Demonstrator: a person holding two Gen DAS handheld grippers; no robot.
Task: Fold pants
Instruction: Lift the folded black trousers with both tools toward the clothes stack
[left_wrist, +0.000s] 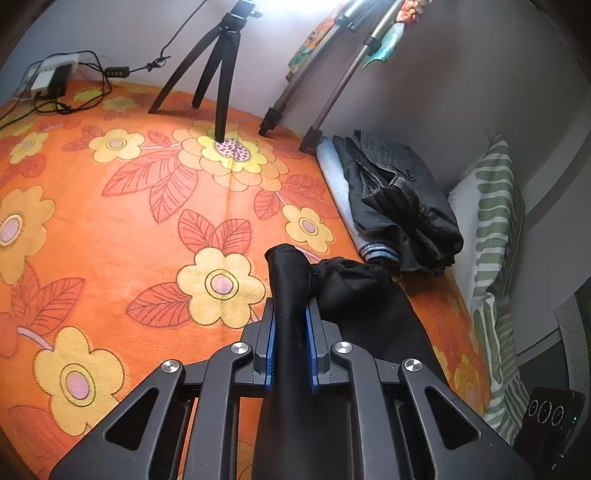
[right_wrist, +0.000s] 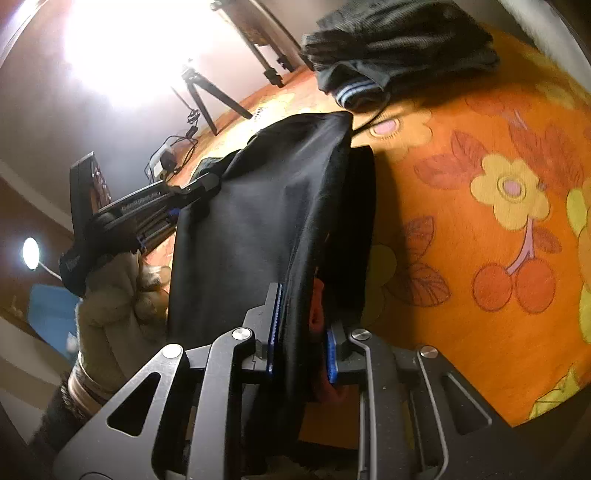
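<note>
I am tilting my left gripper down over the orange flowered bedspread, its blue pads pinching a narrow fold of the black pants, which are hanging off the cover near its right edge, just short of the pile of folded clothes. My gloved left hand is wrapped round that tool's handle, and the pale lettering along its side is too blurred for me to read. My right gripper is angling down too, and I cannot tell whether its pads are pressing the cloth between them.
</note>
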